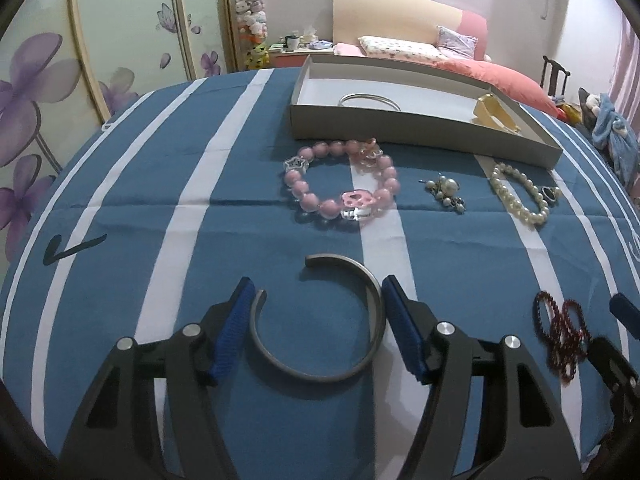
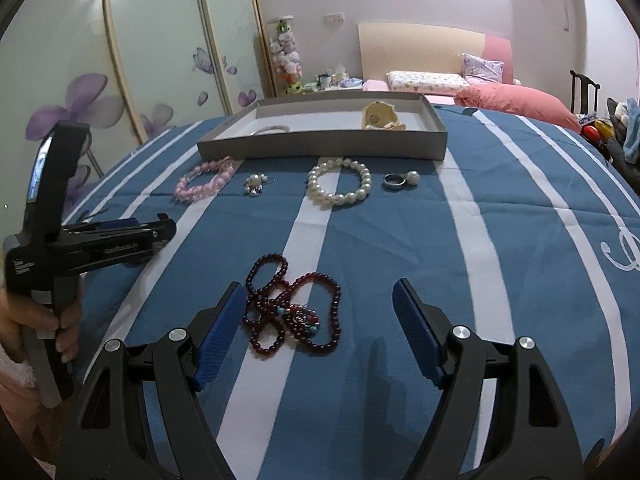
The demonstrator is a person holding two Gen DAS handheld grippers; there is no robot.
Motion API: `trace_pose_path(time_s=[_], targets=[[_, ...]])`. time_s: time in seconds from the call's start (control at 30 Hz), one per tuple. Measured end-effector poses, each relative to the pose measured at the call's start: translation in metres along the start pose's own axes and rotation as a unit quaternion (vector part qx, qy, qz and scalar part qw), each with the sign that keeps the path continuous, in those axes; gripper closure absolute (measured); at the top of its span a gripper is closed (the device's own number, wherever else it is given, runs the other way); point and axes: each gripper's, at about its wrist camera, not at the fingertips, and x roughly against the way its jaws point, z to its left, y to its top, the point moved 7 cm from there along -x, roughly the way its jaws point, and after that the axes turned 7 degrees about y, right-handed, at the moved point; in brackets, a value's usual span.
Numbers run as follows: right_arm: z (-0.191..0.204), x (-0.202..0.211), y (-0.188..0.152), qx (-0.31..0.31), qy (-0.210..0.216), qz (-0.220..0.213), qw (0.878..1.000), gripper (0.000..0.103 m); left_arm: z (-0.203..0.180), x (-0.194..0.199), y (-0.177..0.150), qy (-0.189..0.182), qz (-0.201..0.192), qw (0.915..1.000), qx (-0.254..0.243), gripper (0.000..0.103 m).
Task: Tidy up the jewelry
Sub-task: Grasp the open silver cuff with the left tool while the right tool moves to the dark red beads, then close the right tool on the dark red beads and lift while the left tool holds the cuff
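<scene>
A grey metal cuff bangle (image 1: pixel 320 360) sits between the blue pads of my left gripper (image 1: pixel 318 280), which is shut on it from both sides, low over the blue striped cloth. In the right wrist view that gripper (image 2: pixel 156 230) shows at the left, held by a hand. My right gripper (image 2: pixel 320 292) stands open around a tangled dark red bead strand (image 2: pixel 294 312) lying on the cloth; its pads do not press on the strand. Farther off lie a pink bead bracelet (image 1: pixel 340 180), pearl earrings (image 1: pixel 446 192), a pearl bracelet (image 1: pixel 520 196) and a pearl ring (image 2: pixel 400 180).
A shallow grey box tray (image 1: pixel 420 132) stands at the far side of the cloth, holding a silver bangle (image 1: pixel 368 101) and a cream hair clip (image 1: pixel 494 114). Beyond it are a bed with pink bedding (image 1: pixel 500 76) and wardrobe doors with purple flowers (image 1: pixel 40 80).
</scene>
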Motion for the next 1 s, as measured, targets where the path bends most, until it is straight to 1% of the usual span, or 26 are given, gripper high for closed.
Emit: trace_pose_path(time_s=[0.03, 0.17, 0.37, 0.57, 0.8, 0.93, 0.97, 1.0], targets=[[0.001, -0.002, -0.001, 0.002, -0.002, 0.004, 1.000, 0.027, 0.001, 0.002, -0.001, -0.001, -0.003, 1.0000, -0.003, 0.039], [0.004, -0.008, -0.002, 0.011, -0.013, 0.021, 1.000, 0.021, 0.001, 0.003, -0.002, -0.007, -0.008, 0.9999, -0.008, 0.039], [0.007, -0.021, -0.008, 0.023, -0.029, 0.053, 0.998, 0.020, -0.002, 0.004, -0.003, -0.012, -0.008, 0.9998, -0.012, 0.039], [0.010, -0.024, -0.009, 0.035, -0.039, 0.060, 0.997, 0.020, -0.003, 0.004, -0.003, -0.011, -0.008, 0.9998, -0.012, 0.039], [0.011, -0.027, -0.005, 0.034, -0.044, 0.064, 0.996, 0.027, -0.002, 0.003, -0.002, -0.010, -0.007, 0.9998, -0.014, 0.039], [0.014, -0.029, -0.004, 0.037, -0.043, 0.064, 0.996, 0.028, -0.003, 0.002, -0.001, -0.011, -0.007, 0.9998, -0.014, 0.039], [0.015, -0.029, -0.004, 0.038, -0.042, 0.064, 0.996, 0.030, -0.003, 0.002, -0.001, -0.010, -0.007, 0.9998, -0.014, 0.039], [0.016, -0.029, -0.004, 0.040, -0.038, 0.062, 0.997, 0.036, -0.003, 0.001, 0.000, -0.010, -0.007, 0.9998, -0.014, 0.039]])
